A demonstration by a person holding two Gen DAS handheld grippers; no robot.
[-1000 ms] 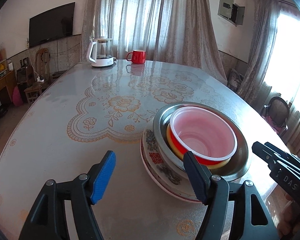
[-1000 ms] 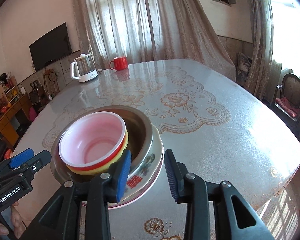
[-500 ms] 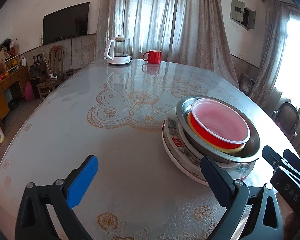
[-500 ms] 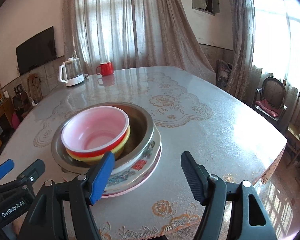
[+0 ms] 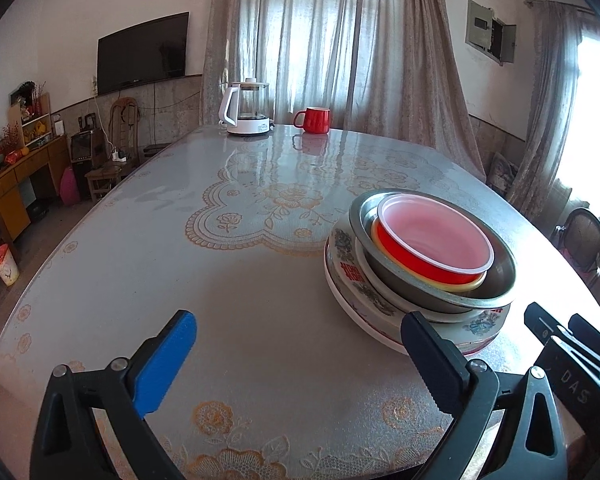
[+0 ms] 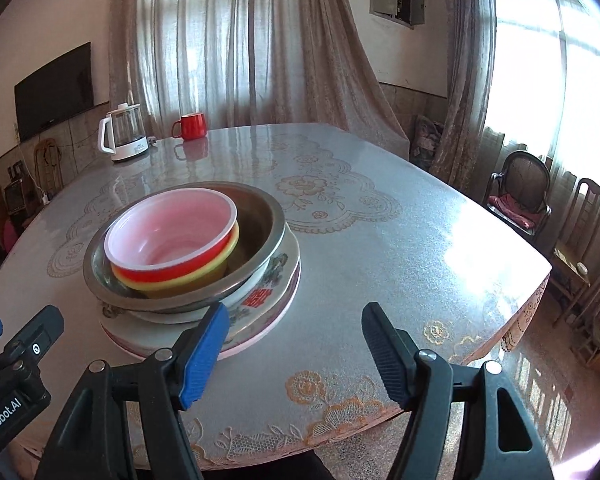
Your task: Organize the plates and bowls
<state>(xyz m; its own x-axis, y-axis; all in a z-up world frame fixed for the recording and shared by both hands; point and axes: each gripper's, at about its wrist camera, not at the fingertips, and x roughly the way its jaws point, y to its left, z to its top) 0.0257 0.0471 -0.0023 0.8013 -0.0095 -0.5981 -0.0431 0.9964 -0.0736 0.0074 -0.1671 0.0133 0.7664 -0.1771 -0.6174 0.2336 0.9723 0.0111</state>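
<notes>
Stack [image 5: 420, 264] of nested dishes on the worktop [image 5: 228, 288], seen from both wrists. Both grippers have drawn back from it over the last second and their jaws have just been opening: the left gripper [image 5: 296, 352] stands spread wide with nothing between its jaws, the right gripper [image 6: 296, 348] stands apart and likewise empty, each just beside the plate rim. Red bowl [image 6: 172, 240] sits in a yellow bowl [image 6: 204, 270], both inside a steel bowl [image 6: 268, 216], which rests on patterned plates [image 6: 268, 292]. Release and retreat suggest the stacking is finished or nearly so. Number of plates under the steel bowl is hard to make out, as their rims overlap. Yellow bowl shows only as a thin band. Near edges of the plates are cut off by the jaws in both views. Kettle [image 5: 248, 108] and mug [image 5: 314, 120] stand far back, well apart from the stack.
</notes>
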